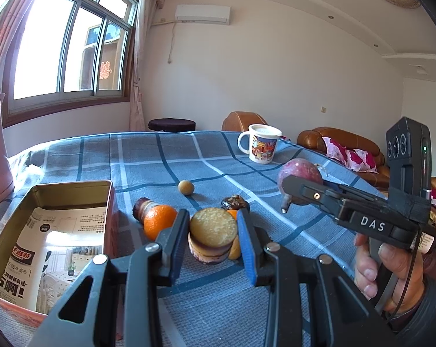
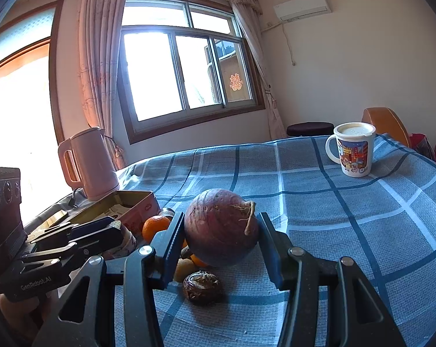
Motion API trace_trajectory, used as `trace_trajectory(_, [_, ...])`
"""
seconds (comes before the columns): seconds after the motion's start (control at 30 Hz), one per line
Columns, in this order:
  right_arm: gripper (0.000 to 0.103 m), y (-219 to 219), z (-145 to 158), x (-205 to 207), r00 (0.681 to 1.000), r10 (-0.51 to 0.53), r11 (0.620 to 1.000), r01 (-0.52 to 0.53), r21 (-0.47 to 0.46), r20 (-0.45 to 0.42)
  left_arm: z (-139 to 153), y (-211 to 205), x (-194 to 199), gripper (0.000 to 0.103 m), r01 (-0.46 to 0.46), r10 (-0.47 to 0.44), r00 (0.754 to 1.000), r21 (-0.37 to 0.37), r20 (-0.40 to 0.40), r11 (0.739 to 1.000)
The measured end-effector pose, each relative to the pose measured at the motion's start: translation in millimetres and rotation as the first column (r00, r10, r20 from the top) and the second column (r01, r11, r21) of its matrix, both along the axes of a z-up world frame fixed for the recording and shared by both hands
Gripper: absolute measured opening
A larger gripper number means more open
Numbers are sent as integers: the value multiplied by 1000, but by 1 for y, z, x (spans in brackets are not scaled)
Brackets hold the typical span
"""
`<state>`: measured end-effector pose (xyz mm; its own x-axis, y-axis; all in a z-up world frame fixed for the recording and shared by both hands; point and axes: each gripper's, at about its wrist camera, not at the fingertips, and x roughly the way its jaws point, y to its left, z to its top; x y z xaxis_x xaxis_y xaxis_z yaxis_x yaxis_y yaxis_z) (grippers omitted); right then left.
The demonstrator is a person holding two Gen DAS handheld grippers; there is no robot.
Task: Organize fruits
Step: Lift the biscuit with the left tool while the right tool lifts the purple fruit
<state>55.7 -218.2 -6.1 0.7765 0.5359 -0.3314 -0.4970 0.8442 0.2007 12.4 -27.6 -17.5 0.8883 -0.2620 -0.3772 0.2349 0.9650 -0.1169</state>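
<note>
The table, covered by a blue checked cloth (image 2: 319, 202), offers open surface between the fruit cluster and the mug (image 2: 353, 150) near its far edge. The open tin box (image 1: 73, 202) sits at the left, just beside the orange (image 1: 157, 221). The right gripper (image 2: 221, 232) clamps a round purple fruit (image 2: 218, 228) bearing a dry stem. The left gripper (image 1: 213, 231) grips a cut, yellow-faced, purple-skinned piece (image 1: 212, 227). A wrinkled brown fruit (image 2: 202, 286) lies below.
</note>
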Motion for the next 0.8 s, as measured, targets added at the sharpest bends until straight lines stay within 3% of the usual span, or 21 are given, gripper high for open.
trace_trajectory(0.8, [52, -2, 4, -14, 997, 27, 999, -28, 18, 75, 3, -1, -11, 35, 1, -2, 997, 9, 78, 1000])
